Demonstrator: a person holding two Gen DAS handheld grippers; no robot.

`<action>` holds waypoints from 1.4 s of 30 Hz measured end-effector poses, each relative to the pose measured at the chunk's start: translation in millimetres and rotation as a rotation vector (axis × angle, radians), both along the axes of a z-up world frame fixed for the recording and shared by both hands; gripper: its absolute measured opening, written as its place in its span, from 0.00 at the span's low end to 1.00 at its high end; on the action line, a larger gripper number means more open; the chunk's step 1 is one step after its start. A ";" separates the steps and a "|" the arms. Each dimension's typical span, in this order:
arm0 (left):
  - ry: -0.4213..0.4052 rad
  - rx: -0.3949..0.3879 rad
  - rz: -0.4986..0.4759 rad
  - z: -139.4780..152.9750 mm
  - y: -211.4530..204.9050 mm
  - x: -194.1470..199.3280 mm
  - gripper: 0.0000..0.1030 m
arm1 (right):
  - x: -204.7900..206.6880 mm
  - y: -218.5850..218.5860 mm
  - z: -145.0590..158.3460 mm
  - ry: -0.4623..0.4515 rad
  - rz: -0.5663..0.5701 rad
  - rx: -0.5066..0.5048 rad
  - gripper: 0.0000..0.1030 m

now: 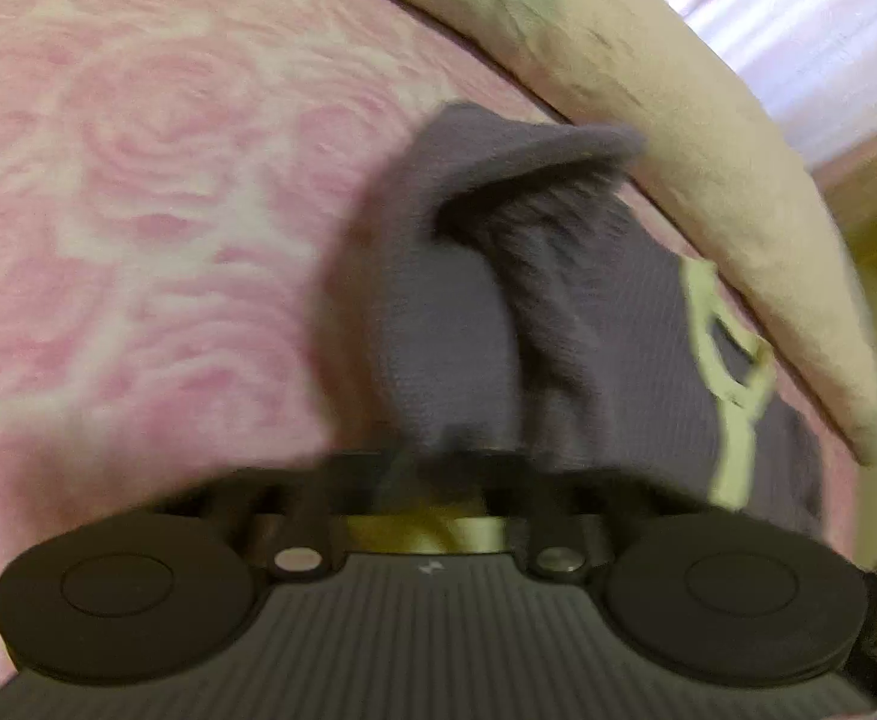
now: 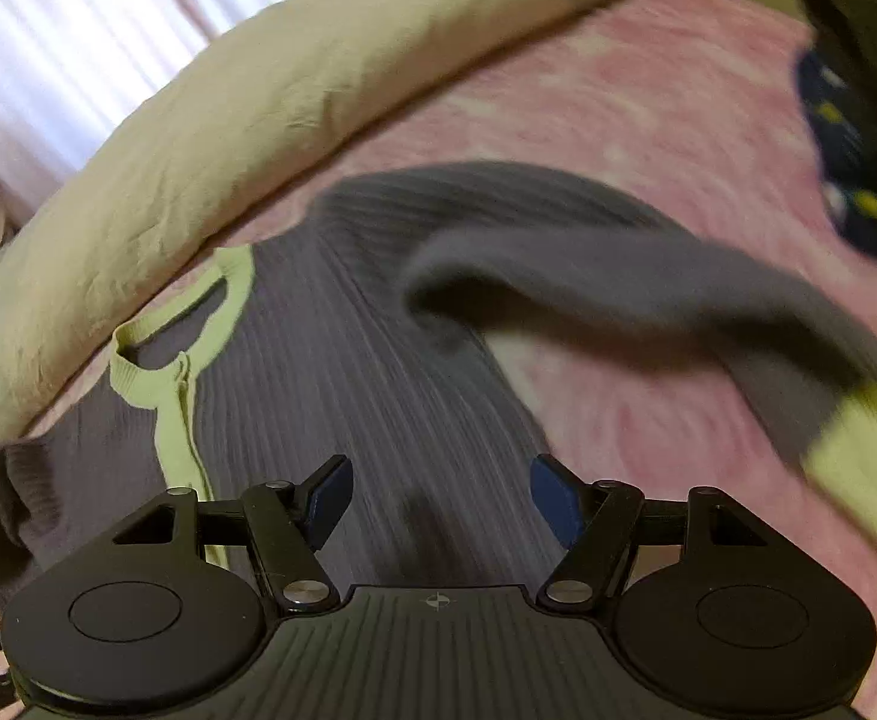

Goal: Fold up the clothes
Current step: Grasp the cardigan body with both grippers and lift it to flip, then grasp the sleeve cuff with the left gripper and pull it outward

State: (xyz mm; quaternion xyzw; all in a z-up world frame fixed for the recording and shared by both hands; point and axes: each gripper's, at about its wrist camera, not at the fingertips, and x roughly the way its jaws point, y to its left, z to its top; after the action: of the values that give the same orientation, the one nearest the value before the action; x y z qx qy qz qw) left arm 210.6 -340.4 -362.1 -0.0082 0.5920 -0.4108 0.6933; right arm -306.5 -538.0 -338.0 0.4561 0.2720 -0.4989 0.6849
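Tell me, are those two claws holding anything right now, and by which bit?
The left gripper is shut on the grey cardigan, gripping its sleeve near the yellow-green cuff. The right gripper is open and holds nothing.

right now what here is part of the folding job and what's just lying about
Part of the job:
- grey cardigan
- its sleeve, held in the left gripper
- right gripper, jaws open

Lying about:
- cream pillow
- dark garment
- pink bedspread
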 end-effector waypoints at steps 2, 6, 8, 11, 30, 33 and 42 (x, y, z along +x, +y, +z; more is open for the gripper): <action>0.006 -0.061 -0.068 25.5 0.2 11.3 0.03 | -7.7 8.8 6.1 0.019 -0.010 0.004 0.67; 0.013 -0.200 -0.072 99.4 15.4 73.8 0.03 | -21.3 25.3 20.3 0.038 -0.039 -0.004 0.67; -0.034 -0.217 0.003 135.9 22.0 126.1 0.03 | -26.2 33.0 24.9 0.032 -0.074 0.009 0.67; -0.137 -0.174 0.165 163.1 27.3 209.6 0.06 | -24.0 43.9 27.6 0.012 -0.121 0.026 0.67; 0.002 0.073 0.386 -24.2 79.2 223.4 0.38 | 12.3 127.1 30.7 0.078 -0.233 0.089 0.67; -0.047 0.084 0.382 -25.4 77.9 223.0 0.12 | 12.3 140.9 29.4 0.092 -0.228 0.097 0.67; -0.582 0.382 -0.061 -1.9 50.1 181.7 0.33 | -5.0 167.1 24.8 0.085 -0.290 0.095 0.67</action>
State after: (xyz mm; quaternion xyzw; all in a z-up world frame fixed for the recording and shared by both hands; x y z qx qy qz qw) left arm 392.3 -290.3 -364.0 0.2568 0.4357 -0.2982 0.8095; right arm -311.5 -370.9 -313.2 0.5011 0.2552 -0.5980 0.5711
